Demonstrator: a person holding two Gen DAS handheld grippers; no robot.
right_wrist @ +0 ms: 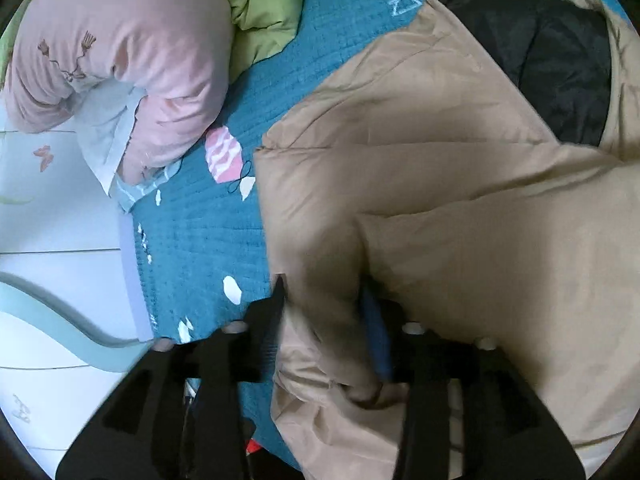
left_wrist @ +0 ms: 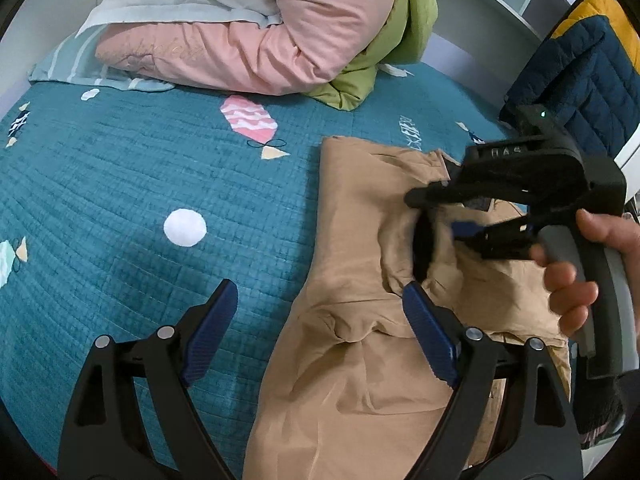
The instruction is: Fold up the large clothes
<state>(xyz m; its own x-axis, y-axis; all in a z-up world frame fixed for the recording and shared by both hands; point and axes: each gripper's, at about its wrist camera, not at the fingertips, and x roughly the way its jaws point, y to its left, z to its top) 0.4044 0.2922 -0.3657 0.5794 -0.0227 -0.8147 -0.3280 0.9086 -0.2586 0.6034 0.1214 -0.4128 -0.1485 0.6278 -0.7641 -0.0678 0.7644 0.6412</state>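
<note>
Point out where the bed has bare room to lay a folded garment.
Free: the teal quilt between the tan jacket and the pink duvet. Crowded: the jacket side, where both hand-held grippers, left and right, work, and by the navy quilted item.

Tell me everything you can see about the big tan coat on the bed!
The tan coat is a puffy jacket of smooth, slightly shiny cloth with a black lining showing at its open top. It lies partly folded and wrinkled on the teal quilt. The right claw has a bunched fold of it between its fingers, though the blur hides whether they pinch it. The left claw hangs open, one finger over the coat.
</note>
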